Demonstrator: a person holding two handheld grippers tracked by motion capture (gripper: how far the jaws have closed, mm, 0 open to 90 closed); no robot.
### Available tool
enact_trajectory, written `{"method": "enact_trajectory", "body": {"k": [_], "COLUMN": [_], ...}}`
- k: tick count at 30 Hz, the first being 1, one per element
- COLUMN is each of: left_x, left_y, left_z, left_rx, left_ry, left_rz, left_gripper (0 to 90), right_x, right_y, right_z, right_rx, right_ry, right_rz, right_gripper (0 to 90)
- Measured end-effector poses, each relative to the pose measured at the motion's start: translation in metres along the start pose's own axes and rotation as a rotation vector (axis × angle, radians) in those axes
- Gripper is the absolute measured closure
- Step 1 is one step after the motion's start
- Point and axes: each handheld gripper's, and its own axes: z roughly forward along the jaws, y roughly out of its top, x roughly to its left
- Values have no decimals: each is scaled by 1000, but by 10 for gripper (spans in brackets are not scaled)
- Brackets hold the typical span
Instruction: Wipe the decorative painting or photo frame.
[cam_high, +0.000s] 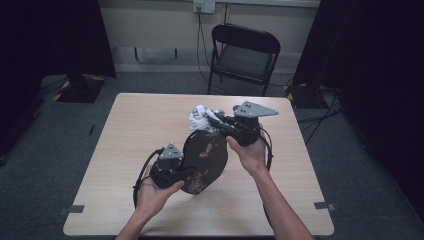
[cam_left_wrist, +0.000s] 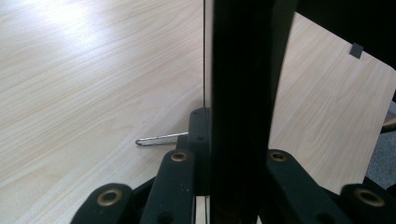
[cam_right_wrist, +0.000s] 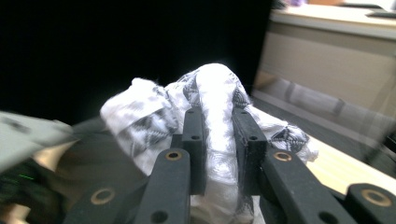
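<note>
Two grippers are at work over the table (cam_high: 125, 150), and we hold one in each hand. Nearest us, our left hand (cam_high: 152, 192) carries the left gripper (cam_high: 187, 172), whose jaws are clamped on the lower rim of a dark round plate (cam_high: 202, 160). The plate is held up on edge, tilted, above the middle of the table. In the left gripper view the plate (cam_left_wrist: 240, 93) runs as a black band straight up between the jaws, with pale wood on either side of it.

Past the plate, our right hand (cam_high: 250, 152) holds the right gripper (cam_high: 212, 120), which reaches left across the plate's upper rim. Its jaws are pinched on a white patterned cloth (cam_high: 200, 116) bunched at the plate's top edge. In the right gripper view the cloth (cam_right_wrist: 215, 107) bulges up between the two black jaws and spills out on both sides; whether it presses on the plate there we cannot tell.

Beyond the table a black folding chair (cam_high: 245, 55) stands by the wall.
</note>
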Motion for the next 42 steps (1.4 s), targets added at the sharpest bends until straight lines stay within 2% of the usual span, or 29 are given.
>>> {"method": "enact_trajectory", "body": {"k": [2, 5, 8, 9, 12, 13, 17, 21, 32, 38, 42], "left_x": [0, 0, 0, 0, 0, 0, -1, -1, 0, -1, 0], "left_y": [0, 0, 0, 0, 0, 0, 0, -1, -1, -1, -1], "left_z": [0, 0, 0, 0, 0, 0, 0, 0, 0, 0, 0], "left_rx": [-2, -3, 0, 1, 1, -1, -2, -4, -7, -8, -6], "left_ry": [-1, 2, 1, 2, 1, 0, 3, 4, 3, 3, 3], "left_rz": [-7, -3, -9, -9, -9, -10, -12, -12, -15, -17, -14], "left_gripper": [807, 807, 807, 807, 807, 807, 807, 807, 807, 807, 806], "right_x": [11, 18, 14, 7, -5, -14, -31, -40, -54, -56, -57], "right_y": [5, 5, 3, 0, -8, -16, -29, -38, -61, -74, -87], "right_z": [0, -1, -1, -1, -2, -4, -9, -13, -10, -8, -5], "right_rx": [-20, -33, -31, -11, 8, 19, 15, 22, 74, 97, 108], "right_ry": [32, 34, 35, -3, -31, -63, -91, -123, -158, -159, -149], "right_rz": [-14, -37, -26, -21, 2, 22, 76, 103, 150, 179, 217], "right_gripper": [778, 777, 777, 778, 778, 778, 778, 778, 779, 780, 781]}}
